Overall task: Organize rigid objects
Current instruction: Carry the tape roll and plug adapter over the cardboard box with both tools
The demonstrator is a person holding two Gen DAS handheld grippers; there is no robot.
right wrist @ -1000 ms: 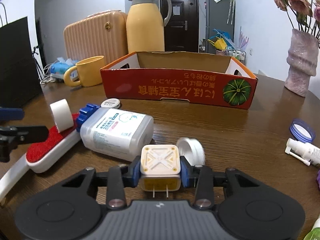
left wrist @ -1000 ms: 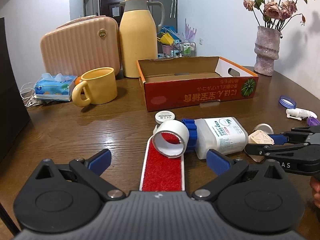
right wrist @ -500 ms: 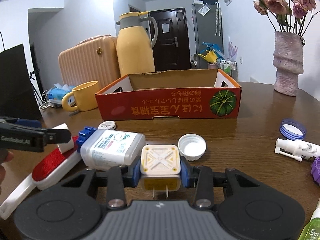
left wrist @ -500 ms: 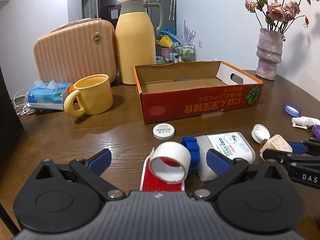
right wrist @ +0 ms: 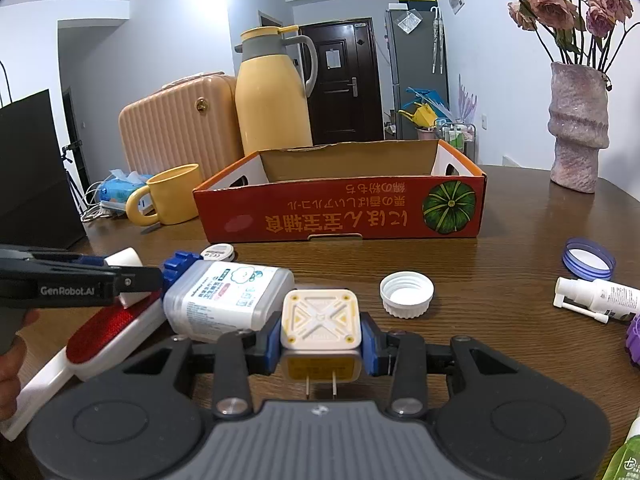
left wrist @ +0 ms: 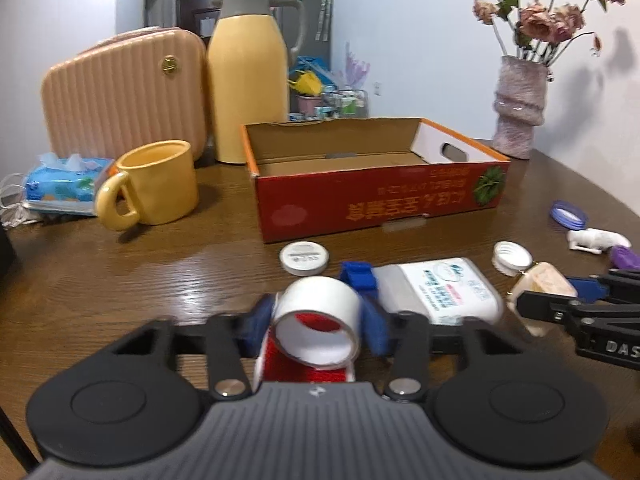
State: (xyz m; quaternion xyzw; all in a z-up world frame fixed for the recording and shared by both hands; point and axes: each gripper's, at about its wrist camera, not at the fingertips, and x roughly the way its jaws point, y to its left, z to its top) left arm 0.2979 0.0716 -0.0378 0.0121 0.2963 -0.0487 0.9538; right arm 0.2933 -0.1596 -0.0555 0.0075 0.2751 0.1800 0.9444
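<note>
Fingers of my left gripper (left wrist: 318, 320) pinch the white tape roll (left wrist: 317, 322); my right gripper (right wrist: 321, 340) clamps the cream square plug adapter (right wrist: 321, 320), both bound, I judge, for the red cardboard tray (right wrist: 340, 212).

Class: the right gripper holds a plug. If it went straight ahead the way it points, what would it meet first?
Probably the red cardboard box; the right gripper points between the white bottle and white cap, though depth is uncertain.

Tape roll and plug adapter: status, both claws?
Left claw shut on tape roll, above lint brush. Right claw shut on plug adapter. Cardboard box ahead, open; bottle lying between claws.
</note>
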